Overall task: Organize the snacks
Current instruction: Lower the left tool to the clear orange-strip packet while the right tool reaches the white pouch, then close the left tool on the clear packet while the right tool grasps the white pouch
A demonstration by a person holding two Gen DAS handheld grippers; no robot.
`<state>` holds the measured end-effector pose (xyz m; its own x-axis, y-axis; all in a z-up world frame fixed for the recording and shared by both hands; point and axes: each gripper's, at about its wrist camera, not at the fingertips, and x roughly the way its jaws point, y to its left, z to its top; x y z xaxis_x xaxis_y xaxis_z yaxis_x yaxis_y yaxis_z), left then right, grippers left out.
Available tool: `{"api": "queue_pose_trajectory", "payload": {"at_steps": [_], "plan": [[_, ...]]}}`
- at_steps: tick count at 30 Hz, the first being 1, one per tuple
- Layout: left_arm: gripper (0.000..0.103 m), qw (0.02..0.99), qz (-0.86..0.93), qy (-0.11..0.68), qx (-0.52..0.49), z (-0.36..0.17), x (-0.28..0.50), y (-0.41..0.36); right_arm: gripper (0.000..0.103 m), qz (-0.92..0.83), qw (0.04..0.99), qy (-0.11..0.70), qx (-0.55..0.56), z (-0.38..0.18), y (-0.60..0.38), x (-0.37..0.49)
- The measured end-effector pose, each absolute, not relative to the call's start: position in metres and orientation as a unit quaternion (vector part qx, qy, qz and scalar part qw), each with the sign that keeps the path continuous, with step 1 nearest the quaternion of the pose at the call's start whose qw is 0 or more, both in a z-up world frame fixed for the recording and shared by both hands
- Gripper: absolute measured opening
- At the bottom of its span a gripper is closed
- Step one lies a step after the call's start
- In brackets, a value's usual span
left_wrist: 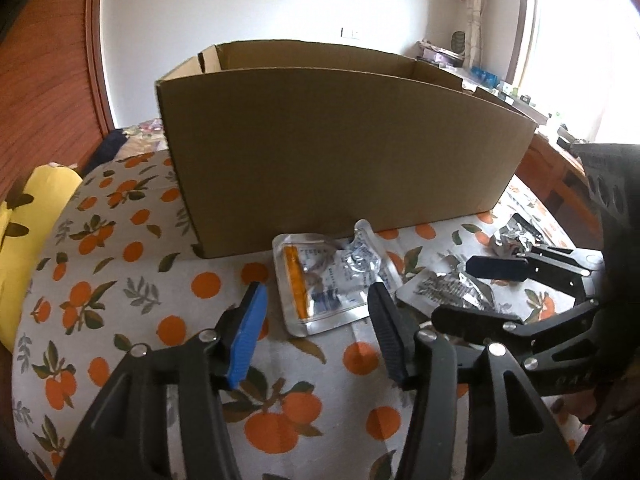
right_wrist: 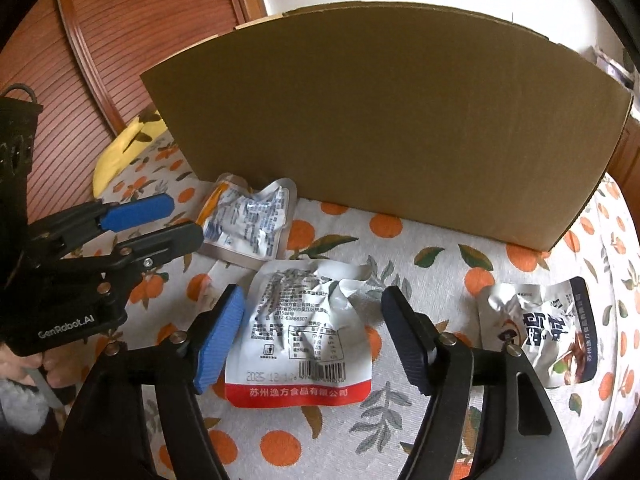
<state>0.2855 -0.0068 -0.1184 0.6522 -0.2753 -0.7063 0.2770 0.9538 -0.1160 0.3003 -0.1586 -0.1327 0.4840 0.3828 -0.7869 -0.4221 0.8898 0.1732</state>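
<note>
A brown cardboard box [left_wrist: 344, 148] stands open-topped on an orange-print tablecloth [left_wrist: 120, 248]; it also fills the right wrist view [right_wrist: 400, 132]. Three silver snack packets lie in front of it. My left gripper [left_wrist: 316, 300] is open, its jaws on either side of the orange-striped packet [left_wrist: 328, 284], which also shows in the right wrist view [right_wrist: 248, 220]. My right gripper [right_wrist: 312, 304] is open around the red-bottomed packet [right_wrist: 300, 332], which the left wrist view also catches [left_wrist: 448, 292]. A third packet [right_wrist: 548, 336] with dark print lies to the right.
A yellow cushion [left_wrist: 24, 232] lies at the table's left edge. A wooden door [right_wrist: 120, 40] stands behind on the left. A cluttered wooden counter [left_wrist: 540, 120] under a window is at the right. My right gripper shows in the left wrist view [left_wrist: 472, 292].
</note>
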Motion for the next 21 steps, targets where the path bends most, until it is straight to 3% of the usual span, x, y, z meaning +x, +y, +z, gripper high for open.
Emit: {"api": "queue_pose_trajectory", "payload": {"at_steps": [3, 6, 21], "plan": [[0.054, 0.906, -0.151, 0.394, -0.002, -0.119, 0.29, -0.01, 0.061, 0.244, 0.857, 0.454, -0.024, -0.131, -0.16, 0.298], [0.055, 0.904, -0.155, 0.398, -0.002, -0.12, 0.294, -0.015, 0.06, 0.231, 0.86, 0.454, -0.035, -0.131, -0.168, 0.294], [0.066, 0.898, -0.136, 0.416, -0.032, -0.126, 0.318, -0.026, 0.06, 0.217, 0.873, 0.432, -0.061, -0.136, -0.168, 0.29]]}}
